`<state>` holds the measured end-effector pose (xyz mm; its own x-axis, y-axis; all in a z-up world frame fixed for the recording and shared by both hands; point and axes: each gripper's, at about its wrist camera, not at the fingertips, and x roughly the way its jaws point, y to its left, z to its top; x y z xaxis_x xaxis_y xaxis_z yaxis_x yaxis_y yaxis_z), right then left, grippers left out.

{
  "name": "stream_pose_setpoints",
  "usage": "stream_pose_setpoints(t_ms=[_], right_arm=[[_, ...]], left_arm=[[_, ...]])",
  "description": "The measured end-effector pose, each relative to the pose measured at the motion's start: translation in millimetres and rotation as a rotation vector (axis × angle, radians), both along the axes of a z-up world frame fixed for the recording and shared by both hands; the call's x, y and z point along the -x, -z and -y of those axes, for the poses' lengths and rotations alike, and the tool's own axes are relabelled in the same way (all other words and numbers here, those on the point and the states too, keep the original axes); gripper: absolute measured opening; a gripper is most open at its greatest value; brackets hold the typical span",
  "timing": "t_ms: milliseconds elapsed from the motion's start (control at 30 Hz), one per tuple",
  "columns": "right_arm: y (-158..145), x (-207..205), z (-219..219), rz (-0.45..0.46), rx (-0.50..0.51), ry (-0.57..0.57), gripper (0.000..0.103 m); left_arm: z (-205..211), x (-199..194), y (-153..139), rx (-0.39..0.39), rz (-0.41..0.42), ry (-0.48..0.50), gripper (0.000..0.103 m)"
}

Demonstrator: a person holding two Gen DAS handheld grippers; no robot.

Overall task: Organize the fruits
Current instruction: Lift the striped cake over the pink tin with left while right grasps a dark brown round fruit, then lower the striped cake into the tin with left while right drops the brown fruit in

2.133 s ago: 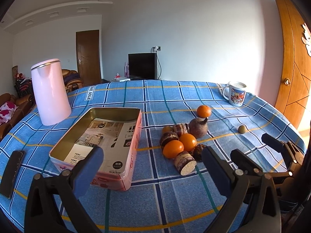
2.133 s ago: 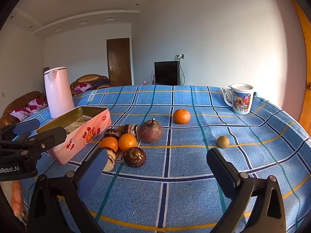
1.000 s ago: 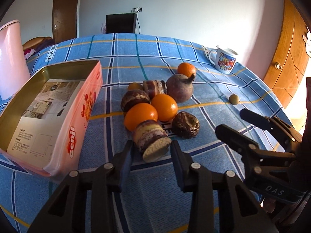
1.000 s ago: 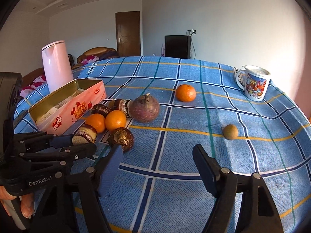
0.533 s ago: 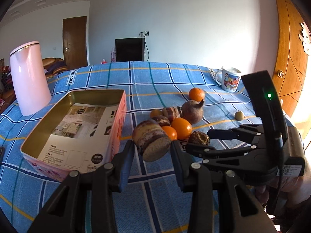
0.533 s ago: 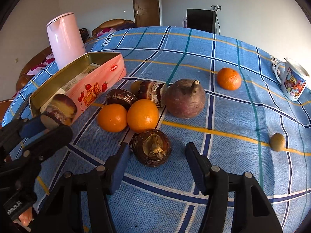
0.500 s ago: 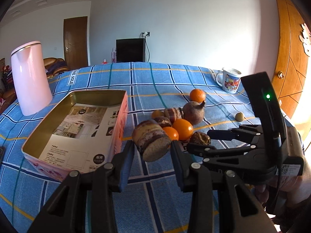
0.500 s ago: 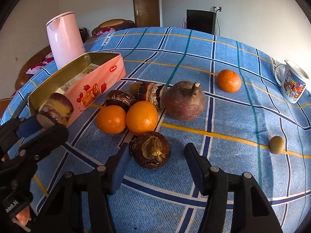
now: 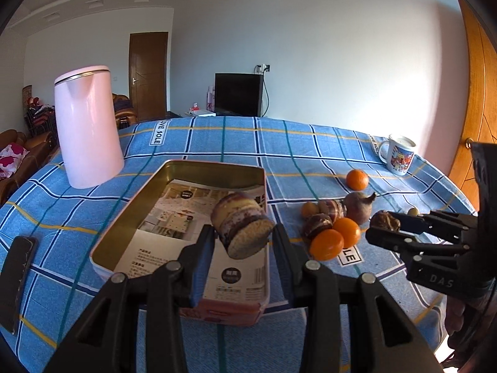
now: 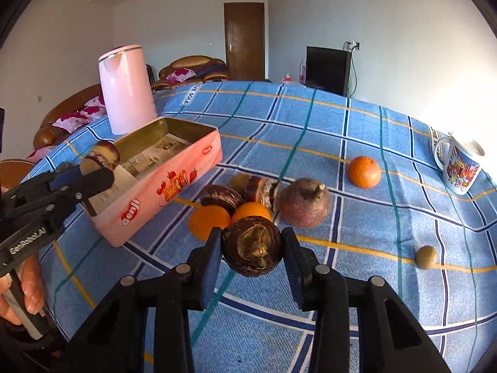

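Taro chunk (image 9: 242, 225), cut face toward the camera, sat pinched between the fingers of the left gripper (image 9: 243, 245), raised above the open pink tin (image 9: 149, 186); the tin's paper-lined floor lay directly beneath and ahead of the fingertips, its long axis running away from the gripper. By my judgement the release called for little more than a short drop straight down. The right gripper (image 10: 251, 253) was closed on a dark round taro (image 10: 251, 248), lifted off the cloth, with the tin up and to its left, farther off than for the left gripper. Behind that taro lay two oranges (image 10: 230, 214), more taro pieces (image 10: 242, 191) and a reddish beet-like root (image 10: 306, 202); a lone orange (image 10: 364, 171) and a small brown fruit (image 10: 426, 257) lay to its right. Everything rested on a blue checked tablecloth (image 10: 310, 130), with a pink kettle (image 9: 87, 127) beyond the tin and a printed mug (image 10: 459, 168) far right, in a living room.
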<state>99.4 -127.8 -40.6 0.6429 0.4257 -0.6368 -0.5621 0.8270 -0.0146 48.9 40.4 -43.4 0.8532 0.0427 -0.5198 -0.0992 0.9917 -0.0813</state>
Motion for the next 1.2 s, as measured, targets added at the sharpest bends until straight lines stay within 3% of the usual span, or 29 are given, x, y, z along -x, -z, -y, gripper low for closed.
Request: stream_pose_setpoints(t_ms=[733,1200], right_arm=[[-39,-11,-96,0.113,-0.021,-0.133,0.04],[-15,-40,-143,0.02,-0.008,-0.16,0.04]], left_arm=[[-54,-24,-1,-0.013,-0.03,-0.054,0.04],[-77,-34,8,-0.01,-0.079,-0.072,0.04]])
